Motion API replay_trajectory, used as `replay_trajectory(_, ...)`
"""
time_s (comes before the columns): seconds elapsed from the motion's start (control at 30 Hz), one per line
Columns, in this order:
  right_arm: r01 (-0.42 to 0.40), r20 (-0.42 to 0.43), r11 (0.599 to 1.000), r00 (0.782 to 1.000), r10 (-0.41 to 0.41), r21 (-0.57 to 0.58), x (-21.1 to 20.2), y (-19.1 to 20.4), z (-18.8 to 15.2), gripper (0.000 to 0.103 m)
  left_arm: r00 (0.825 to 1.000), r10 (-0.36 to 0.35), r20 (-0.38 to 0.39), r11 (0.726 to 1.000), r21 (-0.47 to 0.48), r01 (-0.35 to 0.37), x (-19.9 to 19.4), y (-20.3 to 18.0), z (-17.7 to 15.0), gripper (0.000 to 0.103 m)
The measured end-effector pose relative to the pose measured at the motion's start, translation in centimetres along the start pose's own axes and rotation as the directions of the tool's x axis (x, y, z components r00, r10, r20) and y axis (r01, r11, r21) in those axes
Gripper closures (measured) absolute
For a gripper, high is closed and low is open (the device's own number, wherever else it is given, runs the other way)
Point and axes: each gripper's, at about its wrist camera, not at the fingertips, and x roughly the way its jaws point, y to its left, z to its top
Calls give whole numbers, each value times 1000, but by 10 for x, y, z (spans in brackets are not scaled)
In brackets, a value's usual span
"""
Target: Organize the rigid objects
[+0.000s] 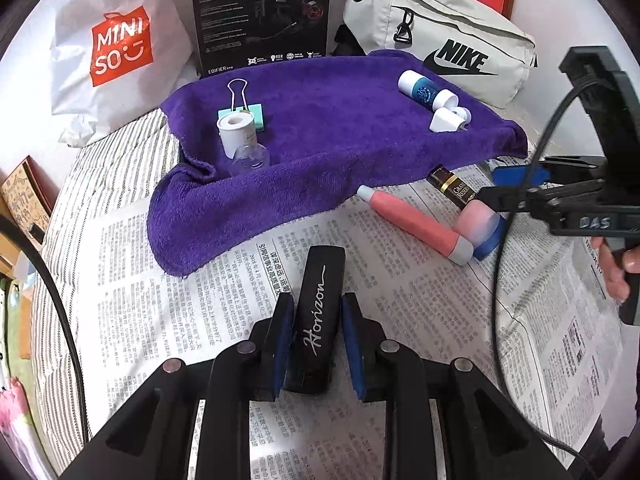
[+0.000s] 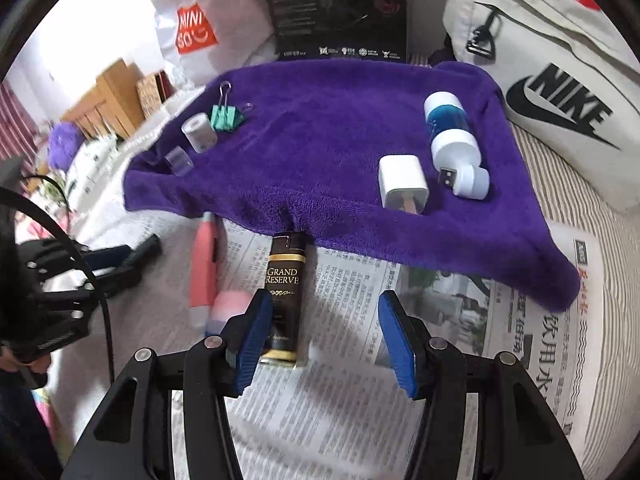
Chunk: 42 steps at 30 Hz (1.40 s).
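My left gripper (image 1: 318, 344) is shut on a black "Horizon" stapler (image 1: 318, 320), low over the newspaper (image 1: 160, 300). My right gripper (image 2: 320, 340) is open; a black "Grand Reserve" lighter (image 2: 284, 292) lies on the paper just inside its left finger. A pink tube (image 2: 204, 268) and a pink-and-blue roll (image 2: 230, 304) lie left of the lighter. On the purple towel (image 2: 320, 128) sit a green binder clip (image 2: 226, 118), a small clear bottle with a white cap (image 2: 199, 132), a blue-and-white bottle (image 2: 448, 124), a white charger (image 2: 402, 186) and a USB plug (image 2: 466, 178).
A Miniso bag (image 1: 116, 48), a black Edifier box (image 1: 260, 12) and a white Nike bag (image 1: 448, 40) stand behind the towel. Striped bedding (image 1: 72, 208) lies under the newspaper. Wooden furniture (image 2: 104, 100) is off to the left.
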Motion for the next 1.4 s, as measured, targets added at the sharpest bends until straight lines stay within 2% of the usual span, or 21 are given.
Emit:
replay_trajectory(0.1, -13, -4, 1000, 1000, 13, -8, 5, 5, 1, 48, 1000, -7, -1, 1000, -16, 7, -1, 1, -1, 79)
replay_trajectory(0.23, 14, 4, 999, 1000, -14, -39, 9, 15, 1, 48, 1000, -8, 6, 999, -33, 8, -2, 3, -1, 79)
replay_trajectory(0.3, 35, 13, 998, 999, -35, -54, 10, 19, 0, 51, 1000, -6, 5, 999, -36, 6, -3, 3, -2, 79)
replay_trajectory(0.37, 73, 23, 993, 997, -71, -91, 11, 24, -1, 65, 1000, -5, 3, 999, -37, 5, -4, 3, -3, 79)
replay_trajectory(0.47, 61, 28, 990, 998, -58, -126, 9, 25, -2, 80, 1000, -3, 2, 999, -34, 3, -5, 2, -3, 79)
replay_trajectory(0.8, 75, -25, 994, 997, -77, -74, -9, -11, -18, 79, 1000, 19, 2, 999, -32, -19, -4, -3, -2, 79)
replay_trajectory(1.2, 115, -44, 982, 991, -124, -152, -10, -2, -22, 80, 1000, 20, 4, 999, -28, -20, -1, -4, 0, 79)
replay_trajectory(1.4, 79, -26, 988, 996, -83, -132, -10, -9, -24, 80, 1000, 17, 11, 999, -30, -17, 0, -6, 1, 79)
